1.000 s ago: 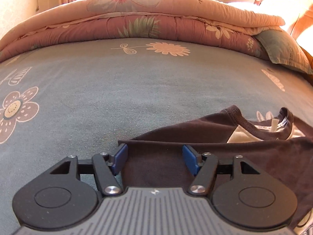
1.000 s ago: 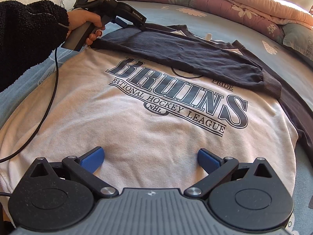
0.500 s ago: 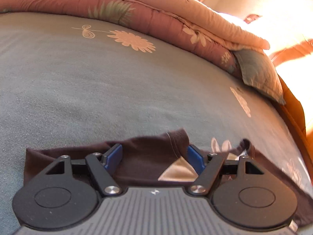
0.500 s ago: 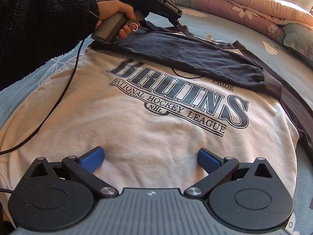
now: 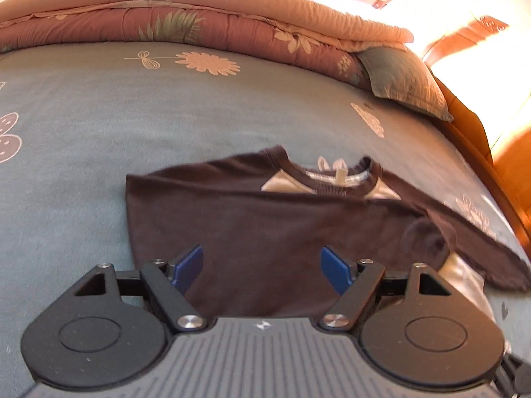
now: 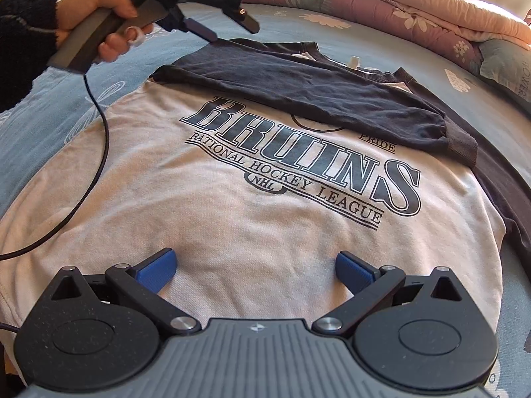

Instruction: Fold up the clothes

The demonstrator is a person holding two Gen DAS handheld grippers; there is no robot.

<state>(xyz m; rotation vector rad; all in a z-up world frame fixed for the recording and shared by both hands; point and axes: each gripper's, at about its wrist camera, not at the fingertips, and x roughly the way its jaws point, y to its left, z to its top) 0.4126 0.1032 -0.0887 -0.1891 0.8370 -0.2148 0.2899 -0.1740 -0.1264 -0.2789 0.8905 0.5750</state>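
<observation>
A white shirt (image 6: 265, 199) with a black "BRUINS" print lies flat on the bed. Its dark sleeve (image 6: 332, 99) is folded across the chest, cuff toward the right. In the right wrist view, a hand (image 6: 109, 3) holds my left gripper (image 6: 232, 31) in the air above the far left shoulder. Seen from the left wrist, the left gripper (image 5: 261, 255) hovers over that dark sleeve (image 5: 265, 219); its jaws are opening and grip nothing. The collar (image 5: 341, 179) lies just beyond. My right gripper (image 6: 255, 262) stands open over the shirt's lower body, holding nothing.
The shirt lies on a blue-grey flowered sheet (image 5: 166, 116). A folded pink quilt (image 5: 199, 16) and a pillow (image 5: 398, 76) line the far side. A wooden bed frame (image 5: 471, 126) runs along the right edge. A black cable (image 6: 99, 139) trails over the shirt's left side.
The left gripper has risen off the shoulder and drawn back, and its jaws stand wider. The sleeve stays folded across the chest. The right gripper has not moved.
</observation>
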